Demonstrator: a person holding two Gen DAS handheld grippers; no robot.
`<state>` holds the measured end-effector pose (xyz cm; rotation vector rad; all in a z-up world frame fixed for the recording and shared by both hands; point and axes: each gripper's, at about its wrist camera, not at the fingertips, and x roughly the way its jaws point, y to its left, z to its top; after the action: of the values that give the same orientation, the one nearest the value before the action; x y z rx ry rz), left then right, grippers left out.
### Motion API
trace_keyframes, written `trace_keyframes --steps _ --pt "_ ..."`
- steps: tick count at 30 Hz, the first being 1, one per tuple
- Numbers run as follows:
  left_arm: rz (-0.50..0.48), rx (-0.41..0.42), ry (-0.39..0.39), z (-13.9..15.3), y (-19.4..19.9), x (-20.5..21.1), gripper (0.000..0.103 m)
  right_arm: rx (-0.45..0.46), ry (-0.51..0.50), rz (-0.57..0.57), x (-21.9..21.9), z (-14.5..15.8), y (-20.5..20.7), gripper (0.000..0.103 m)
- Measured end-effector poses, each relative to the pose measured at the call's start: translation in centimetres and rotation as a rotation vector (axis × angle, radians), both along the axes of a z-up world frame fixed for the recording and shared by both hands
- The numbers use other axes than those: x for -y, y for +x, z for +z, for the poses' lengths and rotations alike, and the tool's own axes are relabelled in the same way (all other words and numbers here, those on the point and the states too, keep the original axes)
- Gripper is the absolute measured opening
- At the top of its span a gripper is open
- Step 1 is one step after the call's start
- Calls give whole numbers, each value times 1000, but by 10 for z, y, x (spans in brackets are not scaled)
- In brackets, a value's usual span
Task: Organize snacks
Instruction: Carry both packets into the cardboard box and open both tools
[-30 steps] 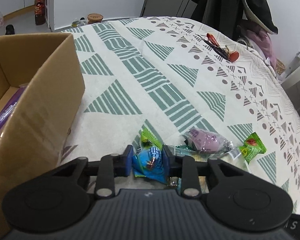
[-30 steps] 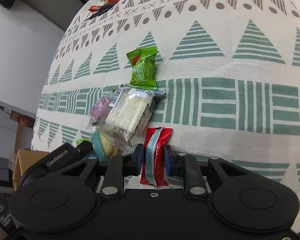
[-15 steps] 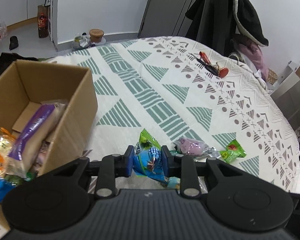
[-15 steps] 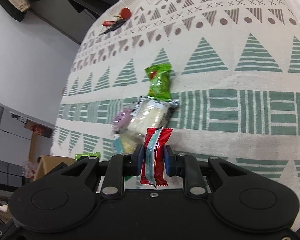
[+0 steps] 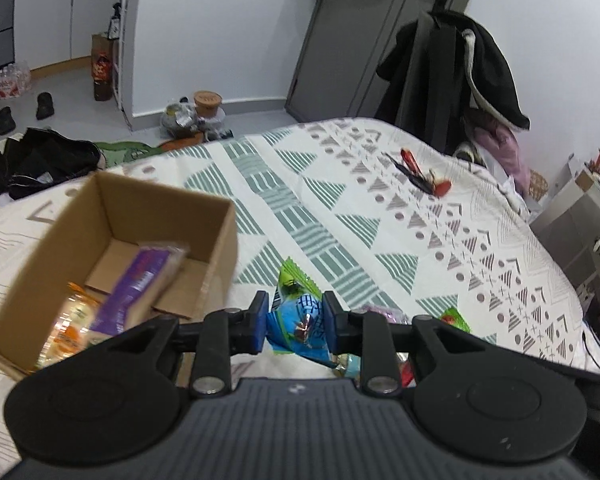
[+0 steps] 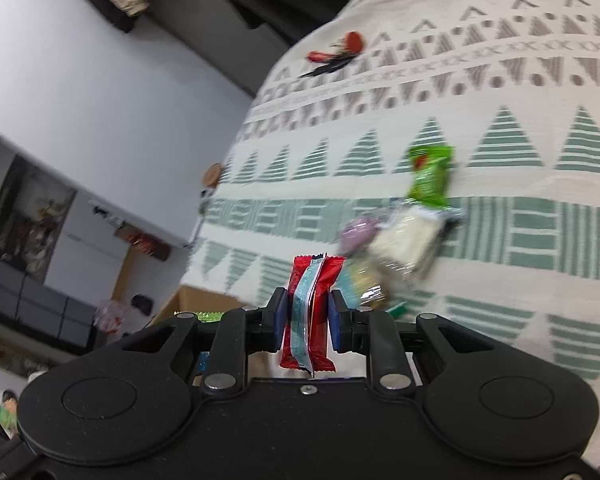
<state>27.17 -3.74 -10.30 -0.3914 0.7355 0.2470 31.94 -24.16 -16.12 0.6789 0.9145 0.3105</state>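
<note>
Red packet (image 6: 309,312) lengthwise between right fingers (image 6: 281,319)

Both wrist cams raised, angled down – shared patterned bedspread (image 5: 380,208), snack pile (image 6: 396,240)

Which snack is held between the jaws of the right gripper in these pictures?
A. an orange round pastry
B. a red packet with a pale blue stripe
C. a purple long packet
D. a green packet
B: in the right wrist view the right gripper has its jaws closed on the red packet with a pale blue stripe, while the green packet lies on the patterned cloth.
</note>
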Motion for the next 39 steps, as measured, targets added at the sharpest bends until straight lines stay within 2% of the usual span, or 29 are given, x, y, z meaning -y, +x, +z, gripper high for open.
trace_keyframes --steps 5,14,24,39 --pt "34 21 8 18 -15 -19 27 68 5 71 -20 17 -6 21" --pt "77 56 -6 35 -37 -54 27 123 -2 156 -49 35 -18 21" --pt "102 58 -47 29 -49 -87 27 209 -35 209 -83 54 -31 22" --pt "143 21 -101 4 -47 -138 27 221 -79 257 -120 42 -29 22"
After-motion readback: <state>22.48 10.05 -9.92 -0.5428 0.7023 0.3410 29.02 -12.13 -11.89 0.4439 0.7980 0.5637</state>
